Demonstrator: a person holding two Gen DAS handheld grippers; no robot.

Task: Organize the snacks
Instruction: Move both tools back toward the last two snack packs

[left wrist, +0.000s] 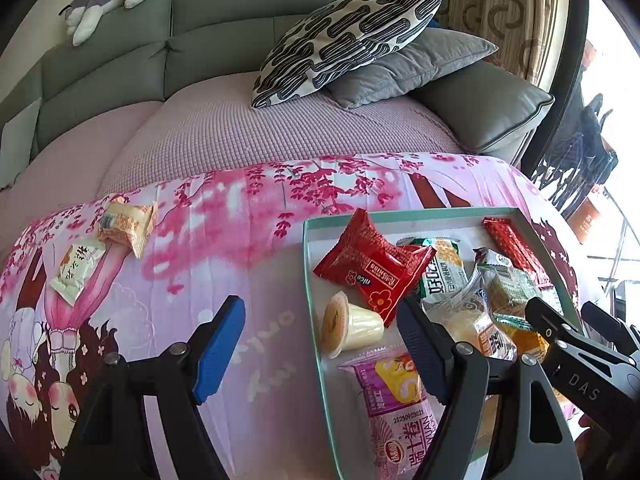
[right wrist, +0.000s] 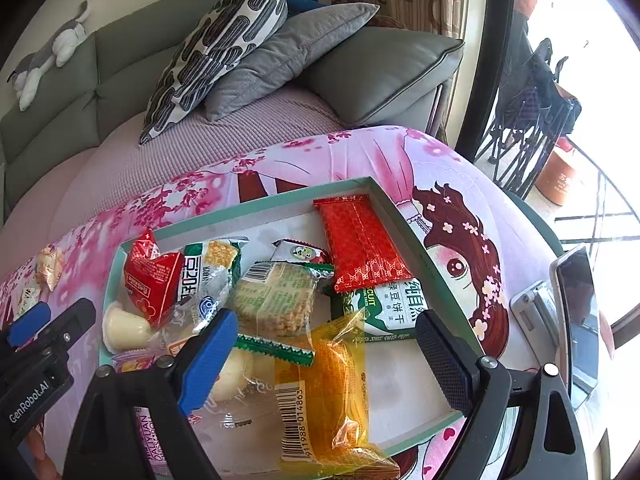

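Both hand-held grippers, left and right, gape empty, partly hiding tray snacks.

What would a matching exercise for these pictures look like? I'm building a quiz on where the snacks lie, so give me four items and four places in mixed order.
Things:
1. Pale yellow plastic jelly cup
2. Flat red foil wrapper with gold pattern
3. Cream-white snack packet with orange print
4. Orange-yellow clear-plastic cake packet

Places:
A. On the pink cloth, outside the tray
B. Far right corner of the shallow green-rimmed tray
C. On its side at the tray's left edge
D. Near end of the tray, between the right hand-held gripper's fingers

Pairs: 1-C, 2-B, 3-A, 4-D
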